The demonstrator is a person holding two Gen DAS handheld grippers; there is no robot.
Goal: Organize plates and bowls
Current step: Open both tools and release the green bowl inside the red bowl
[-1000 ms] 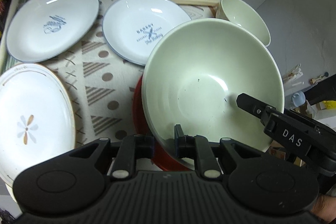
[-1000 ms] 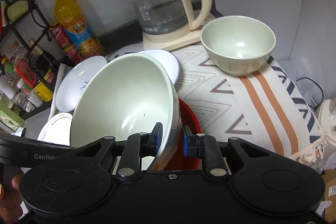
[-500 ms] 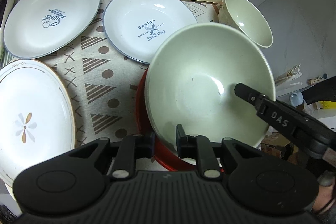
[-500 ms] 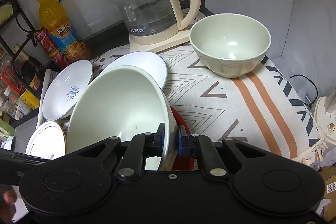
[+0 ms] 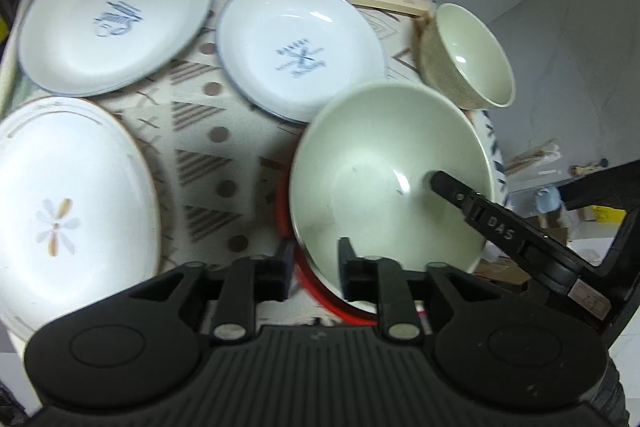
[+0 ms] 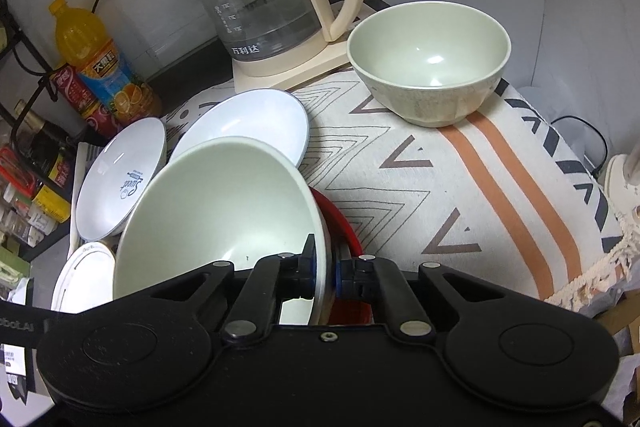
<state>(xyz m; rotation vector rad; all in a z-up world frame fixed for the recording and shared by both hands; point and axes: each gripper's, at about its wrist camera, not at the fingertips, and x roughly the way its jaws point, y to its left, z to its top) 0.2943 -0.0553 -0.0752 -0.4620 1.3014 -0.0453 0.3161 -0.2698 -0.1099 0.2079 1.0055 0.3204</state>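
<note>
White letters "DAS" stand on the black finger of the right gripper (image 5: pixel 496 227) reaching into the pale green bowl. The clear glass kettle with cream handle (image 6: pixel 260 3) carries white characters "万利达" low on its wall. The white plate with a blue rolling-pin print (image 6: pixel 120 179) reads "Sweet". The orange juice bottle (image 6: pixel 96 63) has Chinese lettering too small to read.

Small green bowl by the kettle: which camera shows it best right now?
Right wrist view: the small green bowl sits upright, whole and sharp, on the cloth. The left wrist view shows it too, but blurred and skewed near the frame's edge.
</note>
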